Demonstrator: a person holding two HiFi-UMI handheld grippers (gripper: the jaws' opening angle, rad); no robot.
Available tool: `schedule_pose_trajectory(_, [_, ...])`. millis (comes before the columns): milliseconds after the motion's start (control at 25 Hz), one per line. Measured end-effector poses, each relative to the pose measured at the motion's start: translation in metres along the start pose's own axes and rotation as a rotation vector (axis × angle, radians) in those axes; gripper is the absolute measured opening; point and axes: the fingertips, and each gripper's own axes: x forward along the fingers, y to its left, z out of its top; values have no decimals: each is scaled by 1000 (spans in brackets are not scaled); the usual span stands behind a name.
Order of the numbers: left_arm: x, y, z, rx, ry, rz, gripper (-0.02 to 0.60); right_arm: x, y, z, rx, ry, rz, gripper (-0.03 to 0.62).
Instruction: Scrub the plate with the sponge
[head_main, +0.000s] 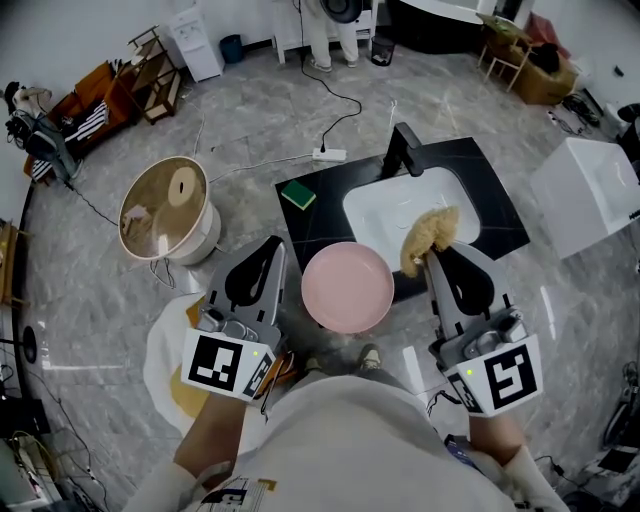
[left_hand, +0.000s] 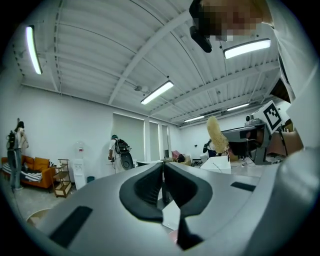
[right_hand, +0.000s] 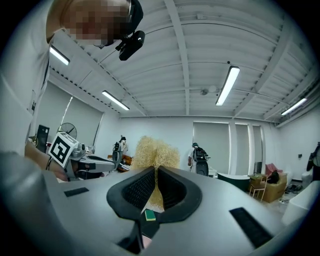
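A pink plate (head_main: 347, 287) lies flat over the front edge of the black counter (head_main: 500, 215), between my two grippers. The left gripper (head_main: 272, 245) is just left of the plate, apart from its rim. Its jaws (left_hand: 163, 167) are shut and point upward, with nothing seen between them. A pink sliver of the plate (left_hand: 172, 236) shows low in the left gripper view. The right gripper (head_main: 432, 262) is shut on a tan, fibrous loofah sponge (head_main: 432, 235), held over the counter by the sink's front edge, right of the plate. The sponge (right_hand: 155, 150) sticks up beyond the right gripper's (right_hand: 156, 174) pads.
A white sink basin (head_main: 400, 205) with a black faucet (head_main: 403, 150) is set in the counter. A green and yellow sponge (head_main: 298, 195) lies at the counter's back left. On the floor stand a round lidded tub (head_main: 165, 208), a power strip (head_main: 328, 154) and a white cabinet (head_main: 590, 195).
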Motion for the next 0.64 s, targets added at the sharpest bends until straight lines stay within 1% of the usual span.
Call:
schedule_pose_trajectory(160, [-3,-7,-4,43,15,-6,28,-2,2,-10,11,20,3,46])
schedule_pose_trajectory(320, [-6,-5,-5,43,21,1,28,-3,2,-10,25,17,-1,44])
schedule_pose_trajectory(640, [-10,-5,-1,35,-7,16,28,-3,1,-5,10,-1,-14,46])
